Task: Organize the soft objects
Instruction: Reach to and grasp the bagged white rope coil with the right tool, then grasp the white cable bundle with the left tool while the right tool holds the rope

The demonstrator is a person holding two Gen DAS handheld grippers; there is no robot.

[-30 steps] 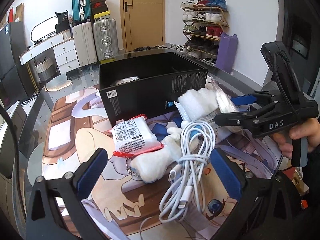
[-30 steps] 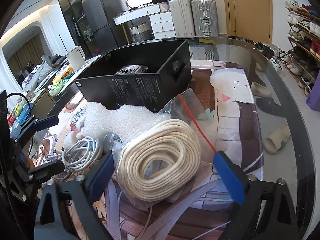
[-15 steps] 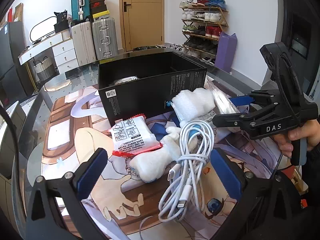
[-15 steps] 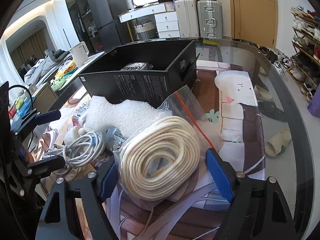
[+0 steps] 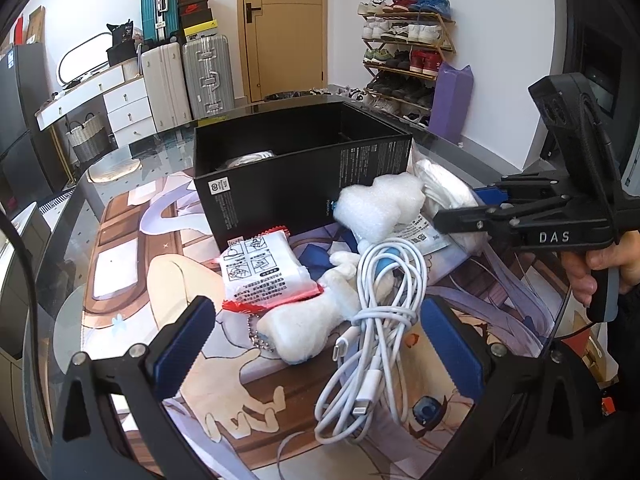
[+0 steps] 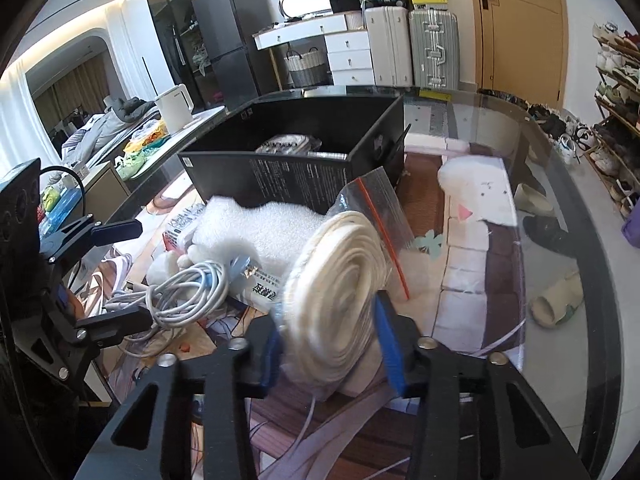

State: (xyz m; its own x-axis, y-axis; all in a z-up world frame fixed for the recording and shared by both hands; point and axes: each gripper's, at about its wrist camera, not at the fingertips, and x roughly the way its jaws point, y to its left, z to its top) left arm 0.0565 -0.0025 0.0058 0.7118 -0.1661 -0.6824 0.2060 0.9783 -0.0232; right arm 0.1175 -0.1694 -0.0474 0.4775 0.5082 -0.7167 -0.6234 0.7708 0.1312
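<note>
Glass worktop (image 6: pixel 560 216) is cluttered; my right tool (image 6: pixel 328 344) clenches the bagged rope (image 6: pixel 340 280), box (image 6: pixel 304 176) just ahead. I lift squarely, minding slippery plastic. Left tool (image 5: pixel 316 340) waits, released.

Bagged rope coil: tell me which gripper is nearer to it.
Right. The right gripper has its fingers closed on the bagged rope coil; the left gripper sits open over the white cable.

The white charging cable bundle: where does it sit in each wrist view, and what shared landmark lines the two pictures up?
Left wrist: the white cable bundle lies low and centre, between the open left gripper fingers.
Right wrist: the same bundle lies left of centre, beside the bagged rope coil the right gripper pinches.
Shared landmark: the black box behind it.
</note>
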